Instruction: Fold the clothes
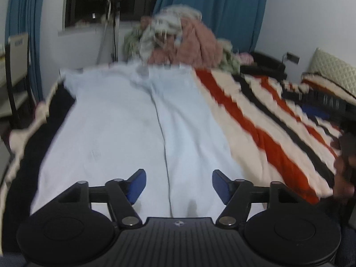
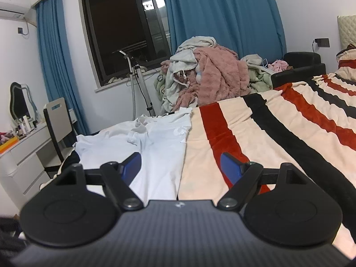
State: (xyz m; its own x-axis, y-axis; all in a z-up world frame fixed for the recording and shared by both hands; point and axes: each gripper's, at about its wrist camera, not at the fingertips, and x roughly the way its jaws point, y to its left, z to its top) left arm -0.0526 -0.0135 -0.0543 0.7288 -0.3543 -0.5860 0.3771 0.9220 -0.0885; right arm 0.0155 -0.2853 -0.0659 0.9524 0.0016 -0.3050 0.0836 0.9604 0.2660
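A pair of white trousers (image 1: 124,120) lies flat on the striped bed blanket (image 1: 262,120), legs running toward me and waist at the far end. My left gripper (image 1: 179,183) is open and empty just above the leg ends, straddling the seam between the legs. In the right wrist view the trousers (image 2: 155,146) lie left of centre on the blanket (image 2: 278,133). My right gripper (image 2: 181,165) is open and empty above the trousers' right edge.
A heap of unfolded clothes (image 2: 209,75) is piled at the far end of the bed, also in the left wrist view (image 1: 178,37). A chair (image 2: 59,124) and white desk (image 2: 24,153) stand left of the bed. A black box (image 2: 300,66) sits far right.
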